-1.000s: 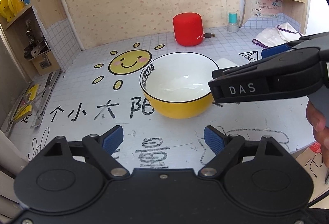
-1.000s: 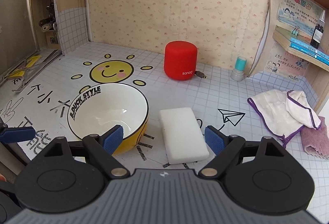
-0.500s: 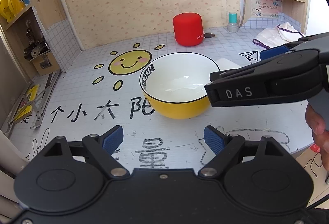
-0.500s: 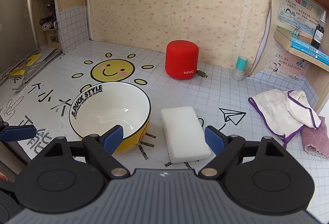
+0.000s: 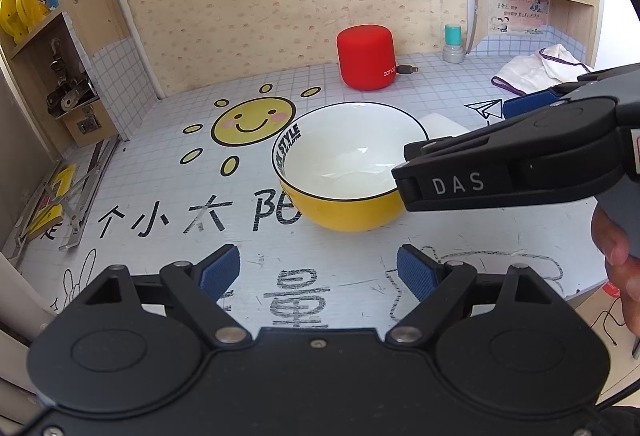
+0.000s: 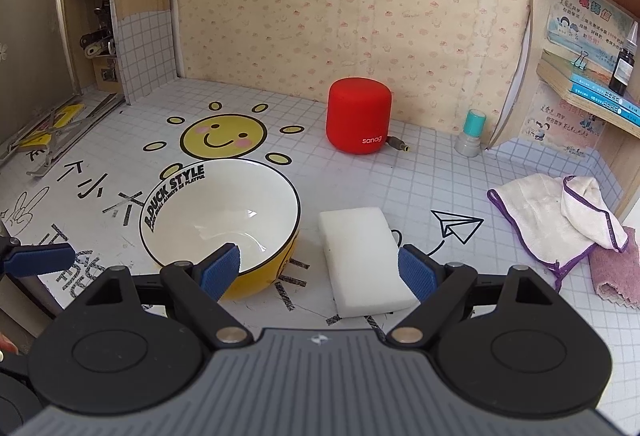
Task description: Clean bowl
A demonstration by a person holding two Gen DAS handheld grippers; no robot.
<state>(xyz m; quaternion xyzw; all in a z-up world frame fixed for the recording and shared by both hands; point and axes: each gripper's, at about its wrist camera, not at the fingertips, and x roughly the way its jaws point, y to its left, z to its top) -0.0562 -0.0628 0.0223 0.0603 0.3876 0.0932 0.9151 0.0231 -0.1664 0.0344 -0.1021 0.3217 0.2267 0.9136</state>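
Note:
A yellow bowl (image 5: 348, 172) with a white inside and black lettering stands on the printed tabletop, also in the right wrist view (image 6: 220, 220). A white sponge block (image 6: 366, 260) lies flat just right of it. My left gripper (image 5: 319, 272) hangs open in front of the bowl, nothing between its blue pads. My right gripper (image 6: 319, 270) is open above the gap between bowl and sponge. Its black body (image 5: 508, 164) crosses the bowl's right rim in the left wrist view.
A red cylindrical speaker (image 6: 358, 120) stands behind the bowl, a small teal-capped bottle (image 6: 472, 132) near the right shelf. White and purple cloths (image 6: 568, 220) lie at the right. Metal parts (image 5: 60, 204) rest at the left edge. A hand (image 5: 616, 248) holds the right gripper.
The right gripper has edged forward and left over the table, so the bowl and sponge sit slightly nearer in its view. The left gripper has stayed still.

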